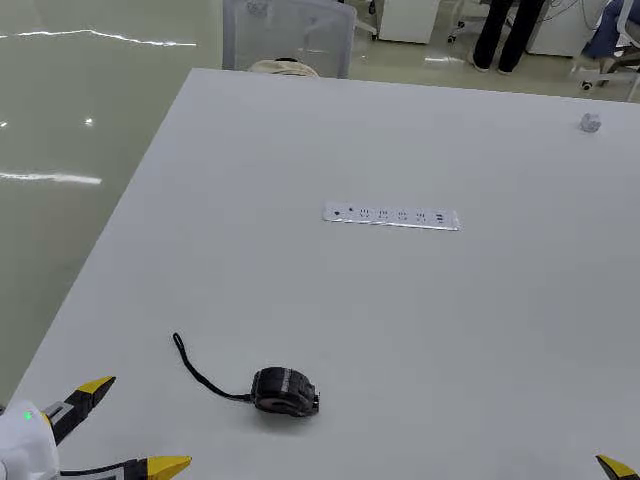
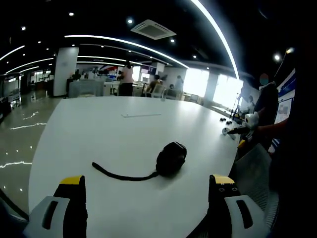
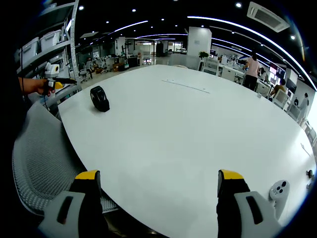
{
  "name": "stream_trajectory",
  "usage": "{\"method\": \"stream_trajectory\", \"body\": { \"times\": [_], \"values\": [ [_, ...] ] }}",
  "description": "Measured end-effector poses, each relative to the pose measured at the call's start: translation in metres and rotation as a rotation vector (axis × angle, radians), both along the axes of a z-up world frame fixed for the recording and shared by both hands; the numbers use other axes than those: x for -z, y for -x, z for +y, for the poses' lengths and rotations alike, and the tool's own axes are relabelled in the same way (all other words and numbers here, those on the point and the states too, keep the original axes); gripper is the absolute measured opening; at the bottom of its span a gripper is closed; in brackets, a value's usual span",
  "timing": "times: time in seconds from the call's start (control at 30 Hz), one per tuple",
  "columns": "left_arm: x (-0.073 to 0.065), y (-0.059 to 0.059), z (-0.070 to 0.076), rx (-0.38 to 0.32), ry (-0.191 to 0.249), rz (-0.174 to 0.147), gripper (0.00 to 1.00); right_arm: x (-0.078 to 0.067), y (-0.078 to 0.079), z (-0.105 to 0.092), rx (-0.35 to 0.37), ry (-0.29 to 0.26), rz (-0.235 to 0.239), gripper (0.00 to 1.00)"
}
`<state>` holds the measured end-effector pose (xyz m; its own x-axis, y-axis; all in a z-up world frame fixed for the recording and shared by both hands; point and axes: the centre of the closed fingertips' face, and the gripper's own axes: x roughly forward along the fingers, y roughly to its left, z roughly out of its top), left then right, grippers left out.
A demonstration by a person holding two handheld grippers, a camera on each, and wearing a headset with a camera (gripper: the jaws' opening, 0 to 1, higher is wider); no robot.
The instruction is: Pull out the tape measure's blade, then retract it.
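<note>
Both grippers spread, tape measure (image 1: 285, 390) lying untouched on the white table (image 1: 420, 310).
My left gripper (image 2: 147, 181) hovers at the table's near edge, its yellow-tipped jaws wide apart and empty. The black tape measure lies ahead of it, near but not touching, roughly in line with the gap between the jaws, its wrist strap (image 1: 200, 370) trailing off to the left. My right gripper (image 3: 159, 174) is spread wide too, holding nothing, with the tape measure well apart, far to its left.

The head view crops the left gripper (image 1: 135, 424), and a pale object (image 1: 590, 122) is too small to identify
</note>
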<state>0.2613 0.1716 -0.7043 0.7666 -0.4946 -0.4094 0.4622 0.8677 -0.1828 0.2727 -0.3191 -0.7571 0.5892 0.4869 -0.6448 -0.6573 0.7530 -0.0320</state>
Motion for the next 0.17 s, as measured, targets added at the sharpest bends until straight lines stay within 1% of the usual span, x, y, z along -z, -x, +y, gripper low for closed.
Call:
{"method": "stream_trajectory", "body": {
  "times": [0.17],
  "values": [
    [0.0001,-0.0008,0.0009,0.002,-0.003,-0.001,1.0,0.0004,0.0014,0.0,0.004,-0.003,0.001,1.0]
  ]
}}
